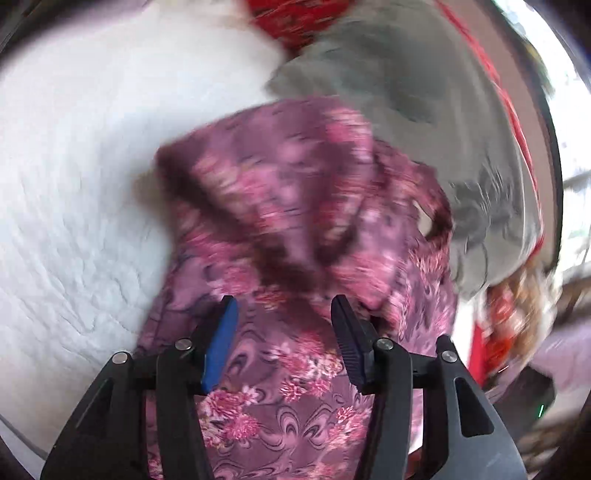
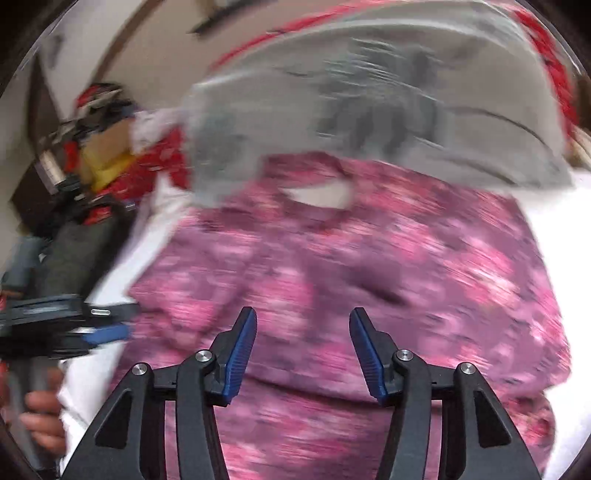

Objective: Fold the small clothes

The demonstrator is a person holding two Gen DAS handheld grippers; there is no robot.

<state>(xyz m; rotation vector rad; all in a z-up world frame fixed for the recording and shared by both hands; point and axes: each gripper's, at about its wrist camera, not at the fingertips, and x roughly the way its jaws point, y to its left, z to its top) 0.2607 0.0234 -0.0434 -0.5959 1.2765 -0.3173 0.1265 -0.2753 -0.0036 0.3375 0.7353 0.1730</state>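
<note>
Both frames are motion-blurred, so fine detail is lost. Left gripper hangs over the pink floral garment, fingers spread wide with nothing between them. Right gripper is the same: fingers apart, empty, poised above the same pink floral garment.

The garment lies on a white quilted sheet, bunched and creased in the left wrist view (a raised fold runs diagonally across its middle). In the right wrist view its neck opening shows the white beneath. A grey printed garment lies just beyond it, overlapping its far edge; it also shows in the right wrist view. Red patterned fabric sits beyond the grey one.

At the left edge of the right wrist view the left gripper shows side-on, with the person's hand gripping its handle. Cluttered household items sit off the sheet; too blurred to identify.
</note>
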